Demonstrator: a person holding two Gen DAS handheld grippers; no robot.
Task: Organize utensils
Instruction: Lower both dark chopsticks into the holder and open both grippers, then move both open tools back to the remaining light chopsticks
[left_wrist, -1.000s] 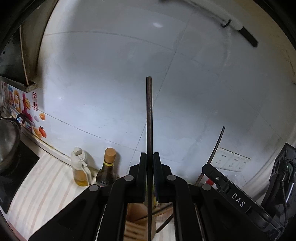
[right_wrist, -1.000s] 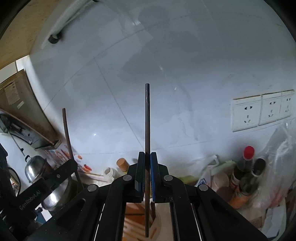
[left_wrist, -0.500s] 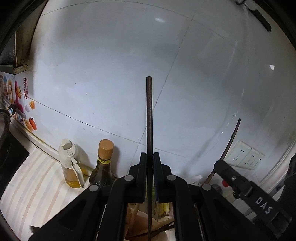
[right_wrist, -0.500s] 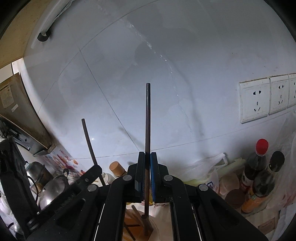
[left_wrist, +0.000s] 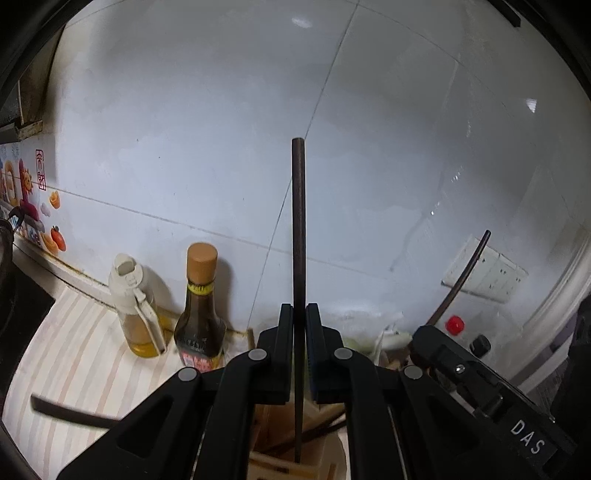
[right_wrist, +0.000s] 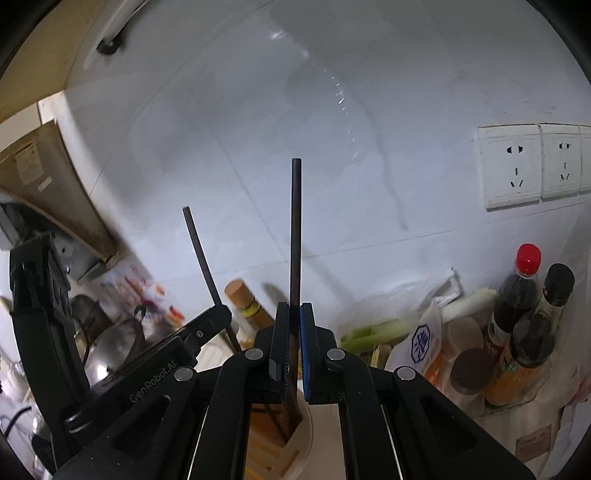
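Note:
My left gripper (left_wrist: 298, 317) is shut on a dark chopstick (left_wrist: 298, 240) that stands upright between its jaws. The stick's lower end reaches down into the white utensil holder (left_wrist: 341, 443) with wooden dividers. My right gripper (right_wrist: 293, 314) is shut on a second dark chopstick (right_wrist: 295, 236), also upright, and its lower end dips inside the holder (right_wrist: 308, 424). The two grippers stand side by side over the holder. Each shows in the other's view: the right gripper (left_wrist: 480, 373) with its stick (left_wrist: 465, 273), the left gripper (right_wrist: 207, 325) with its stick (right_wrist: 203, 258).
An oil bottle (left_wrist: 135, 306) and a brown-capped sauce bottle (left_wrist: 199, 314) stand at the tiled wall, left of the holder. A dark utensil (left_wrist: 74, 411) lies on the striped counter. To the right are bottles (right_wrist: 517, 295), a bag (right_wrist: 424, 339), leeks (right_wrist: 376, 328) and wall sockets (right_wrist: 517, 166). A pot (right_wrist: 114, 343) sits far left.
Both grippers have come down with their chopsticks. The holder and the bottles now sit higher and closer in both views, and the sticks' lower ends have gone into the holder.

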